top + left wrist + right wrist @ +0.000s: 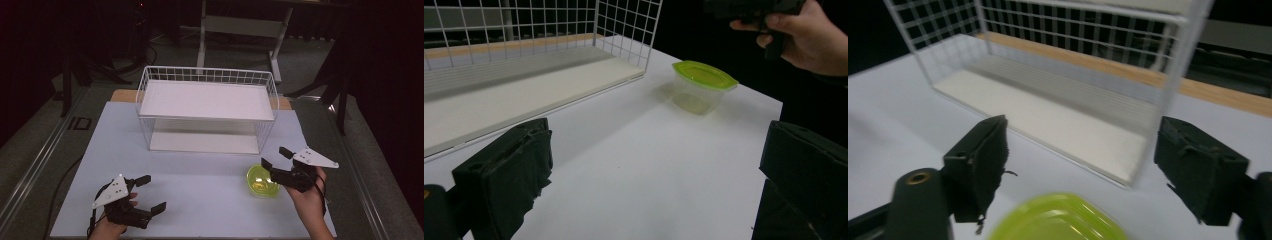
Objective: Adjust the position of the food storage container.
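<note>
The right gripper (274, 157), jaws apart and clamped on nothing, hangs just above the green-lidded container (262, 181), which stands near the table's (200, 200) right edge, in front of the wire shelf rack's (207, 107) right end. This looks like the approach before a grasp: next the jaws must drop astride the lid and close. The left gripper (151, 192) rests open near the front-left corner.
</note>
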Motion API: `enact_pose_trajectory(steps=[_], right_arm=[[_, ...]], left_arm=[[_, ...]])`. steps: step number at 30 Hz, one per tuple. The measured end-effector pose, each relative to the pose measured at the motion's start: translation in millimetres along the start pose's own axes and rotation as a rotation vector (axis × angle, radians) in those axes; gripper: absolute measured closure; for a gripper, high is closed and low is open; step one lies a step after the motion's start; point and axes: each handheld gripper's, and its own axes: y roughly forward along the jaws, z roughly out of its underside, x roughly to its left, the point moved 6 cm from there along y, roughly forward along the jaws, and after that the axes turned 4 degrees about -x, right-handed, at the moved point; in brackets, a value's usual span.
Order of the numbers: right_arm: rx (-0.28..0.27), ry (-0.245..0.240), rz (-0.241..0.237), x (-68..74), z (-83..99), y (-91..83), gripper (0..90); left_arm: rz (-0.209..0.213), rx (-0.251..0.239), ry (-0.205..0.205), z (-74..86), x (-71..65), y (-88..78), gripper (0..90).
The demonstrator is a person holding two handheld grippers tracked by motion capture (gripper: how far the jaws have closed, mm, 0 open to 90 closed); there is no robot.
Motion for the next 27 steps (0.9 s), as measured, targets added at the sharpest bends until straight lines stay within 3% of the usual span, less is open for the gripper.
enact_pose_trajectory(steps=[6,7,9,10,11,16,20,27], right_arm=[[0.02,0.001,0.053,-14.5,15.3,-4.4,36.7],[0.029,-0.006,0.077,-19.7,21.9,-7.7,50.2],[0.039,-0.005,0.11,-23.9,26.0,-10.2,59.9],[0.039,-0.005,0.11,-23.9,26.0,-10.2,59.9],[0.051,-0.002,0.12,-27.5,31.0,-12.9,68.5],[0.106,0.033,0.133,-34.2,47.1,-16.7,82.2],[0.168,0.011,0.159,-36.6,65.0,-20.6,89.7],[0.24,0.071,0.168,-39.5,93.4,-19.2,90.0]], left_arm=[[0.0,-0.004,0.002,-0.5,-1.0,-0.2,1.2],[0.0,-0.004,0.002,-0.7,-1.2,0.0,1.2],[0.0,-0.004,0.001,-0.8,-1.1,-0.1,1.2],[0.0,-0.003,0.001,-0.8,-1.1,-0.2,1.2],[0.001,-0.003,0.001,-0.7,-1.1,-0.3,1.2],[-0.001,-0.004,0.0,-1.0,-1.1,-1.1,1.2],[-0.001,-0.003,0.002,-0.8,-1.1,-0.9,1.2],[0.004,0.002,0.003,-0.2,-2.6,0.5,1.2]])
